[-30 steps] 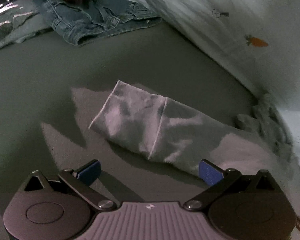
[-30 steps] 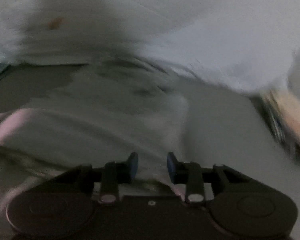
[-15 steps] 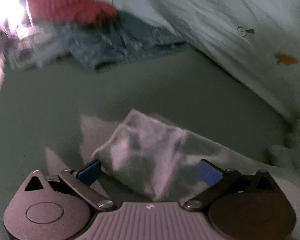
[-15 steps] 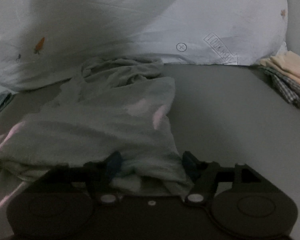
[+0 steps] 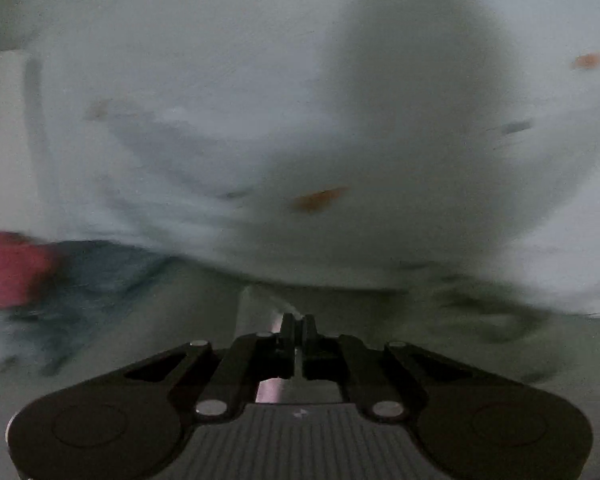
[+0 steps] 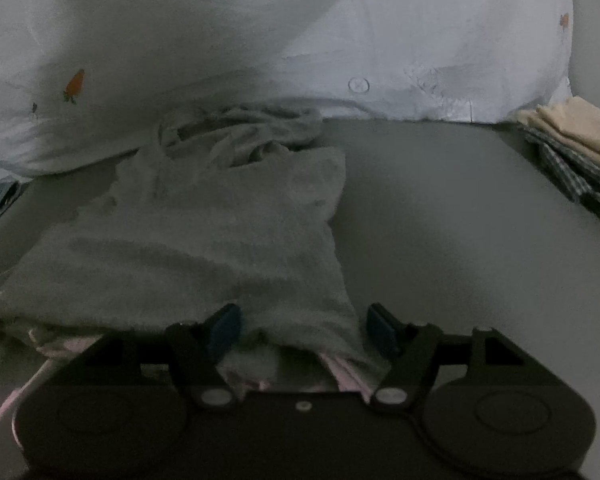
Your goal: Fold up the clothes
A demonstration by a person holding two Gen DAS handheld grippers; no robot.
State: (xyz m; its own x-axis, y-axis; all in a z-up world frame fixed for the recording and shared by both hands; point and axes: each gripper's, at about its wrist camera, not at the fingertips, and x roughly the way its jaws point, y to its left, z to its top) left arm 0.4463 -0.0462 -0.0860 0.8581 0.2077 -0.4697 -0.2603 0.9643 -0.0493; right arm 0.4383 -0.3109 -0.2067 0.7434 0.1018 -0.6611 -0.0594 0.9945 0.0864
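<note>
left gripper [image 5: 299, 322] jaws pressed together on a thin edge of pale cloth, view blurred, right gripper [image 6: 300, 322] jaws spread over near end of grey garment [image 6: 204, 240] lying on bed [image 6: 460, 208], white pillow [image 6: 260, 32] behind, folded stack [image 6: 576, 152] far right

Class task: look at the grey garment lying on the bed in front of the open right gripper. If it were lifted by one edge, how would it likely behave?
The grey garment would probably sag and unfold: it is soft cloth, bunched in loose wrinkles near the pillow. It looks light, lying thin on the bed. The right gripper would likely catch several layers, since the near edge is folded over.
</note>
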